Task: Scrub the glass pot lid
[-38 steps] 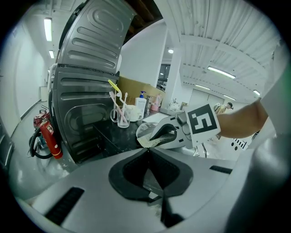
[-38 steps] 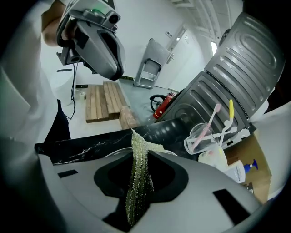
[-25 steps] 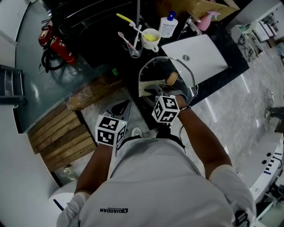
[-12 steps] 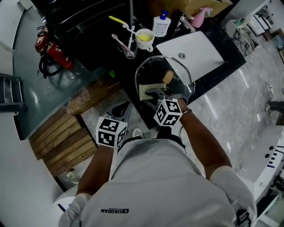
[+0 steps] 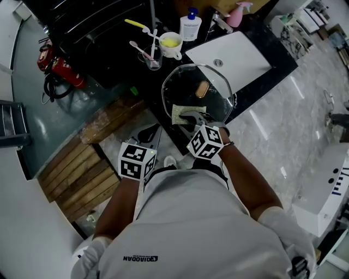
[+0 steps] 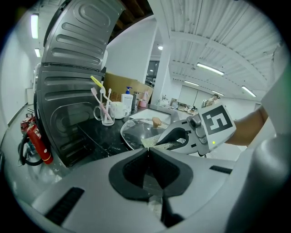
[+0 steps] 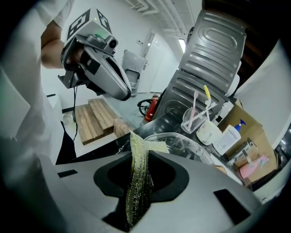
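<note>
The glass pot lid lies on the black counter with its wooden knob up. My right gripper is at the lid's near rim, shut on a yellow-green scrub cloth that rests on the glass. In the right gripper view the cloth runs up between the jaws of the right gripper and folds over toward the lid. My left gripper hangs off the counter's near-left side, shut and holding nothing. In its own view the left gripper looks at the lid.
Behind the lid stand a glass of toothbrushes, a mug, a soap bottle and a pink spray bottle. A white sink is to the right. A fire extinguisher and wooden boards lie on the floor at left.
My right gripper has drawn the cloth back from near the knob toward the lid's near rim. The left gripper has stayed put.
</note>
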A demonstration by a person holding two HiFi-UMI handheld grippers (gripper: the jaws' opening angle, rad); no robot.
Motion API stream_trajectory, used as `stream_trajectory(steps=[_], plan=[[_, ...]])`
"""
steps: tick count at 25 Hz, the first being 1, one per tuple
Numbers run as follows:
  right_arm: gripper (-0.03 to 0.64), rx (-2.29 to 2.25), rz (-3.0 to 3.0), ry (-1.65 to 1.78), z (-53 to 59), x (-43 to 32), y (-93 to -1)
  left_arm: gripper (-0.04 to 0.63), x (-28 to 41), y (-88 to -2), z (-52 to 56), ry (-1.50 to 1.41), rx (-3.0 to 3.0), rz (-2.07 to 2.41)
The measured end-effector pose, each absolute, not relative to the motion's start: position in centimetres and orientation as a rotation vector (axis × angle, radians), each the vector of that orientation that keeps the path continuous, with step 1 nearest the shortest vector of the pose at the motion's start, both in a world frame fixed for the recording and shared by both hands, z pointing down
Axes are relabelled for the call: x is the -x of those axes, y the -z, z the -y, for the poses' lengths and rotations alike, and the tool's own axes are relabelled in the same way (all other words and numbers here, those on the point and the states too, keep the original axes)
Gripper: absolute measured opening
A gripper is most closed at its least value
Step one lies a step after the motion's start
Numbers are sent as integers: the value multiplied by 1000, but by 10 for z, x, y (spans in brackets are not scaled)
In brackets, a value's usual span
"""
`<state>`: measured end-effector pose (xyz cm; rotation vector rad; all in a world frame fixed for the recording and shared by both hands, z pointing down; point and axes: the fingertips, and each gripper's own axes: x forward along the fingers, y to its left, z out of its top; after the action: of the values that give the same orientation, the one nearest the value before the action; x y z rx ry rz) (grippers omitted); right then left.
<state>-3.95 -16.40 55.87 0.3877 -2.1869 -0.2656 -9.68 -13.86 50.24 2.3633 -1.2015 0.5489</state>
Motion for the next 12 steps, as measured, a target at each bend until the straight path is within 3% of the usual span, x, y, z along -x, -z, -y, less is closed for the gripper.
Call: stream_trajectory(steps=[12], plan=[[104, -447, 2236, 25, 136, 38, -560, 18, 81, -507, 134, -581, -2393, 1124]])
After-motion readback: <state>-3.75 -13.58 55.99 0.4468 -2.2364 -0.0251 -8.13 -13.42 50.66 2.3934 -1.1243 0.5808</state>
